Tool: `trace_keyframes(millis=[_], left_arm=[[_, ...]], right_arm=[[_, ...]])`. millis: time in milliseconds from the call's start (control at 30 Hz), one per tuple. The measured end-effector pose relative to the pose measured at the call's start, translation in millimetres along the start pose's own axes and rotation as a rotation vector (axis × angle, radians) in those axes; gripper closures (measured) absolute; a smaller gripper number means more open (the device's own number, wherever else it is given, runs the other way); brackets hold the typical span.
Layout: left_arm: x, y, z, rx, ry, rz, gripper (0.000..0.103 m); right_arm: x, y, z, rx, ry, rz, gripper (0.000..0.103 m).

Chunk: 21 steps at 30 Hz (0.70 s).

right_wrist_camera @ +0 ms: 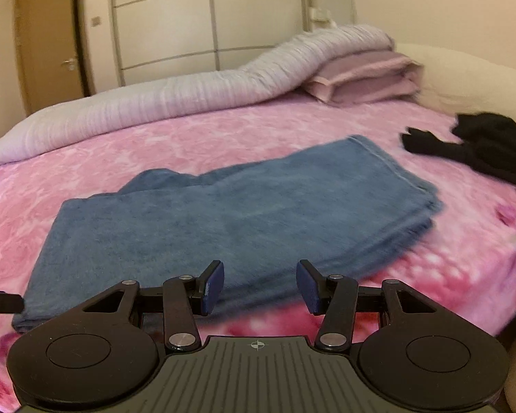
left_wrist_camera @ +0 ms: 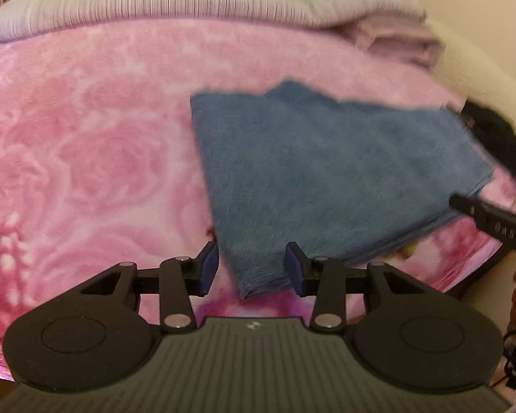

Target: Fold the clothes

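Observation:
A folded blue towel (left_wrist_camera: 326, 175) lies flat on the pink floral bedspread (left_wrist_camera: 86, 144). My left gripper (left_wrist_camera: 253, 270) is open, its jaws astride the towel's near corner, holding nothing. In the right wrist view the same towel (right_wrist_camera: 230, 213) lies in front of my right gripper (right_wrist_camera: 259, 287), which is open and empty at the towel's near edge. The right gripper's finger also shows at the right edge of the left wrist view (left_wrist_camera: 492, 223). A tip of the left gripper shows at the far left of the right wrist view (right_wrist_camera: 1, 301).
A black garment (right_wrist_camera: 481, 148) lies crumpled at the right of the bed. A rolled grey-lilac blanket (right_wrist_camera: 189, 99) and pink pillows (right_wrist_camera: 368, 75) line the far side. A wardrobe (right_wrist_camera: 206, 17) and a door (right_wrist_camera: 48, 41) stand behind. The bed's edge is near on the right.

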State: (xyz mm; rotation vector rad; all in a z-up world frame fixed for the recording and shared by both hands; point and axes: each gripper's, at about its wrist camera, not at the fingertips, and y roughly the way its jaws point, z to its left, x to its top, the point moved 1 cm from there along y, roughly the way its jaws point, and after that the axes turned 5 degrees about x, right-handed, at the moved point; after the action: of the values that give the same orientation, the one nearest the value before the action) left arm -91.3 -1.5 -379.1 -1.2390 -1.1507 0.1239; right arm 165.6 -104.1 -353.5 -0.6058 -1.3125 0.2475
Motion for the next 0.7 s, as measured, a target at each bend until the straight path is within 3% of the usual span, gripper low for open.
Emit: trace_keyframes(millis=[67, 167, 367, 433, 700], left_arm=[[-2, 4, 8, -0.027, -0.049, 0.005, 0.060], [-2, -4, 19, -0.033, -0.067, 0.006, 0.060], [-7, -26, 43, 0.103, -0.066, 0.057, 0.066], [-8, -34, 49, 0.110, -0.077, 0.053, 0.066], [-14, -54, 56, 0.102, -0.081, 0.039, 0.066]], right_arm=[[-8, 22, 6, -0.021, -0.049, 0.073, 0.052], [-11, 13, 15, -0.017, -0.095, 0.092, 0.052], [-19, -3, 34, -0.009, -0.187, 0.131, 0.052], [-21, -8, 40, -0.006, -0.218, 0.144, 0.052], [-35, -25, 93, 0.023, -0.485, 0.117, 0.052]])
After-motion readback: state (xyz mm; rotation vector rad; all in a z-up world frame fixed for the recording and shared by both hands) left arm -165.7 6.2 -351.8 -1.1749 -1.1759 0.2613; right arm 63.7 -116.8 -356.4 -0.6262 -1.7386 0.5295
